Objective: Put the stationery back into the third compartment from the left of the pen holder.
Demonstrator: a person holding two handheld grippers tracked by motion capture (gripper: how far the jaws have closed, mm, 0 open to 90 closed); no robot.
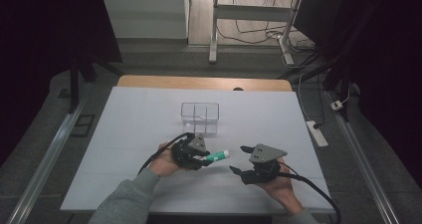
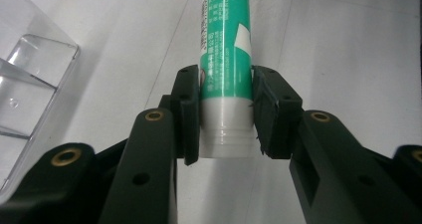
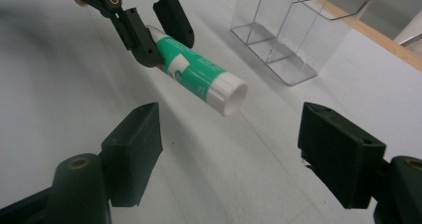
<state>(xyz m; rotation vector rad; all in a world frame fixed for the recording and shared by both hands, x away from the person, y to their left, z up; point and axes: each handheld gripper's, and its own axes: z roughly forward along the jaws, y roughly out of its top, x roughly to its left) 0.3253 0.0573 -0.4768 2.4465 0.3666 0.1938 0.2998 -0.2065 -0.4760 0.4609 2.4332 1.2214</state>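
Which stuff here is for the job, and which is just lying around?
For the job:
- green and white tube, clamped by the left gripper
- clear box
- right gripper, jaws open

Lying around:
- power strip on the floor

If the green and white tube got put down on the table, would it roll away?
Probably, yes. The green and white tube looks round and smooth, so lying on its side on the flat table it would likely roll. It seems stiff: the left gripper squeezes it without denting it. Standing on its flat white end, it might tip easily, being tall and narrow.
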